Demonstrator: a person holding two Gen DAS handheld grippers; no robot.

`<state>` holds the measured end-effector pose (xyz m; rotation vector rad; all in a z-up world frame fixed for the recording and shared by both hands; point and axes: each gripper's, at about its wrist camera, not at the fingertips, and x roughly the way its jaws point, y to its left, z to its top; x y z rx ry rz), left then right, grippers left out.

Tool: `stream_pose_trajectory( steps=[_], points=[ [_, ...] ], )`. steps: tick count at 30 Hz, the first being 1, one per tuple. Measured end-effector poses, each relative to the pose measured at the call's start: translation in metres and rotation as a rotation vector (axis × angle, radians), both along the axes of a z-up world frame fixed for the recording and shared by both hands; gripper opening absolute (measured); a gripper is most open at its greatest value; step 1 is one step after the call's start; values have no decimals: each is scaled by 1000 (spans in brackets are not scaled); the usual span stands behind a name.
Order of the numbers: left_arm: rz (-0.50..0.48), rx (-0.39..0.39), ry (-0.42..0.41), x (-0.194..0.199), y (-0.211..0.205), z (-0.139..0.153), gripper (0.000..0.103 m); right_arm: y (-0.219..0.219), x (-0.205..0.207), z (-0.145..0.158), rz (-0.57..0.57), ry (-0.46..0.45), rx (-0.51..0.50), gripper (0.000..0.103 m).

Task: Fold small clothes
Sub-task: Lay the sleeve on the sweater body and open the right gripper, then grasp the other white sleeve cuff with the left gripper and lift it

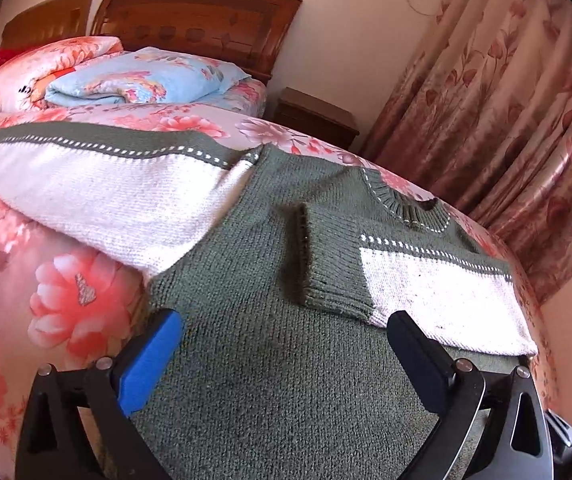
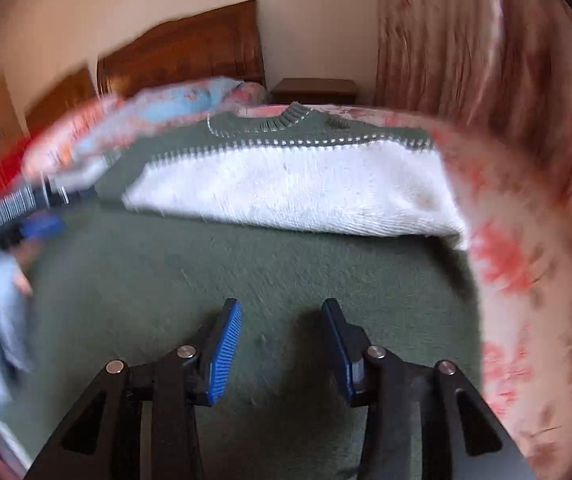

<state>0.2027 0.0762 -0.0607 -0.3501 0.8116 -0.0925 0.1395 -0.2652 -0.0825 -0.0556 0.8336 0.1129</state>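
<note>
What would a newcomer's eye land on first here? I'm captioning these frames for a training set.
A green and white knitted sweater spread across the floral bedsheet, one sleeve folded onto its body, the other stretched out sideways. Both grippers hover over it with jaws open and empty, left and right. Behind, folded quilts sit against the wooden headboard.

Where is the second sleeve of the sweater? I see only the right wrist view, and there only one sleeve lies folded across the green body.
Observer: In the left wrist view the second sleeve lies spread out sideways on the floral bedsheet, not yet folded in.
Operator: Does the left gripper hold anything? It is blurred for me.
Observer: No. The left gripper is wide open above the sweater, with nothing pinched between its pads.
</note>
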Motion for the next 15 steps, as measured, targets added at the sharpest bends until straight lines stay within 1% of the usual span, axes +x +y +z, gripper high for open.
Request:
stream_pose_trajectory(
  steps=[2, 4, 5, 7, 8, 9, 11, 12, 14, 15],
  points=[
    [9, -3, -1, -5, 1, 0, 103, -1, -2, 0, 19, 6, 2, 43],
    [22, -11, -7, -12, 1, 1, 103, -8, -3, 1, 34, 7, 31, 43],
    [22, -30, -13, -15, 3, 3, 103, -12, -3, 2, 42, 7, 48, 43],
    [3, -166, -31, -18, 21, 6, 103, -18, -2, 2, 50, 8, 59, 43],
    [17, -237, -37, -17, 36, 7, 103, -20, -2, 2, 50, 8, 60, 43],
    [83, -335, -56, -16, 64, 9, 103, -20, -1, 2, 49, 8, 61, 43],
    [239, -415, -70, -15, 109, 9, 103, -21, 6, 1, 50, 9, 45, 43],
    [380, -465, -56, -15, 146, 5, 103, -20, 6, 0, 51, 8, 37, 44],
    [511, -550, -44, -19, 188, -7, 103, -19, 5, 0, 51, 7, 30, 44],
    [578, -606, -40, -21, 217, -16, 103, -19, 4, 1, 52, 6, 30, 44]
  ],
)
